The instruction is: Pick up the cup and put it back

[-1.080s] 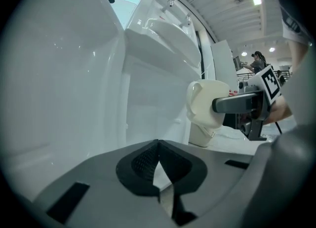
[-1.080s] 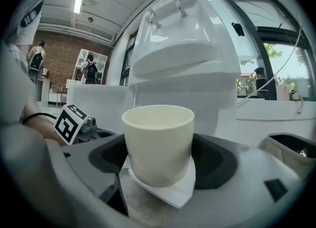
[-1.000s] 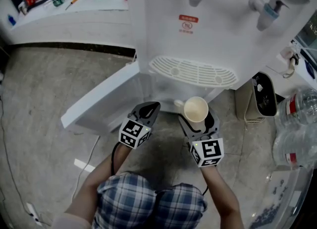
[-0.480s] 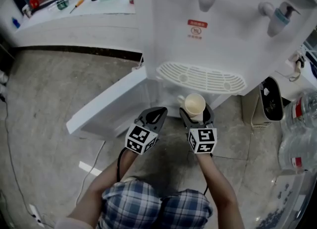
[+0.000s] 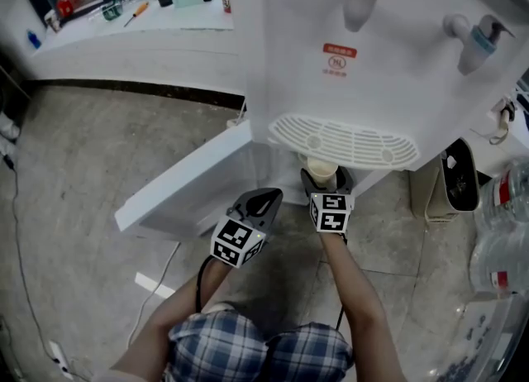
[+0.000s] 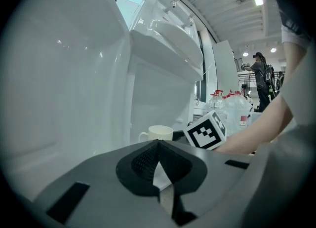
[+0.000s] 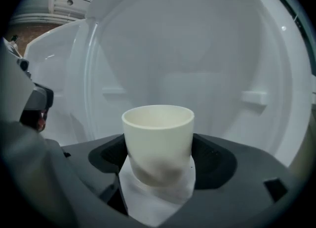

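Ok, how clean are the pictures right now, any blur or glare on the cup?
Head view: even light, fisheye bend, cup partly hidden under the drip tray. Right gripper view: cup rim sharp, base shadowed, hazy white background. Left gripper view: dark vignette, cup small but clear.

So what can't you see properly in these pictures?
- Bottom of the cup: in the right gripper view, the jaws of the right gripper cover it, so I cannot tell whether it stands on anything.
- Far side of the cup: in the head view, the drip tray overhangs it.
- Red label: in the head view, its print is too small to read.
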Demonstrator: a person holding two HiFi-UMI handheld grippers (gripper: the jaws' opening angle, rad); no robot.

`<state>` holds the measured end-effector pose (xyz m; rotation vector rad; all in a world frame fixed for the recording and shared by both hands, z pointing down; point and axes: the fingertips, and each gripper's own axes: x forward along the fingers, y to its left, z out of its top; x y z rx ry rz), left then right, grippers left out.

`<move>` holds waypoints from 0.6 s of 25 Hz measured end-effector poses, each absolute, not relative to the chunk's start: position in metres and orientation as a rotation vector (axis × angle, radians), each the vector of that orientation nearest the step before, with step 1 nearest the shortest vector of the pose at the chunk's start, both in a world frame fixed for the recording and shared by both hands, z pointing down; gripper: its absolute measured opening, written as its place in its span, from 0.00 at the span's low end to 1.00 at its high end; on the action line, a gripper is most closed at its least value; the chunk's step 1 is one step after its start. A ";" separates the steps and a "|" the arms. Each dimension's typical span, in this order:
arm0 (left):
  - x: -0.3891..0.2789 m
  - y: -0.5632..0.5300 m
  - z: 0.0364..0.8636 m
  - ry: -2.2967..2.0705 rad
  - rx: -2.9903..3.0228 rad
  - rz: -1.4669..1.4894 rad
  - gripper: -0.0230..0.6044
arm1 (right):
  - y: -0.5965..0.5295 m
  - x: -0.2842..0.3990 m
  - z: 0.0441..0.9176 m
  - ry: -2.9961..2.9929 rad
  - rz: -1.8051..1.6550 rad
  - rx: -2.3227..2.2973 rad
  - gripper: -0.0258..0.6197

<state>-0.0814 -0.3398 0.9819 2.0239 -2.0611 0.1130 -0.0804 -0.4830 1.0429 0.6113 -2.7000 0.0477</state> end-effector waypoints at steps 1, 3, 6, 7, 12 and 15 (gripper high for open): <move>-0.081 -0.340 0.982 -2.060 2.025 0.116 0.08 | -0.487 -0.082 1.048 -2.685 0.063 0.620 0.68; -0.079 -0.340 0.981 -2.057 2.029 0.113 0.08 | -0.492 -0.084 1.056 -2.657 0.066 0.627 0.68; -0.079 -0.340 0.982 -2.054 2.029 0.111 0.08 | -0.494 -0.086 1.065 -2.626 0.046 0.624 0.68; -0.079 -0.340 0.982 -2.053 2.028 0.111 0.08 | -0.494 -0.086 1.067 -2.624 0.055 0.626 0.68; -0.078 -0.340 0.982 -2.048 2.032 0.106 0.08 | -0.492 -0.084 1.068 -2.658 0.115 0.615 0.71; -0.077 -0.339 0.982 -2.050 2.029 0.105 0.08 | -0.485 -0.083 1.065 -2.676 0.163 0.594 0.81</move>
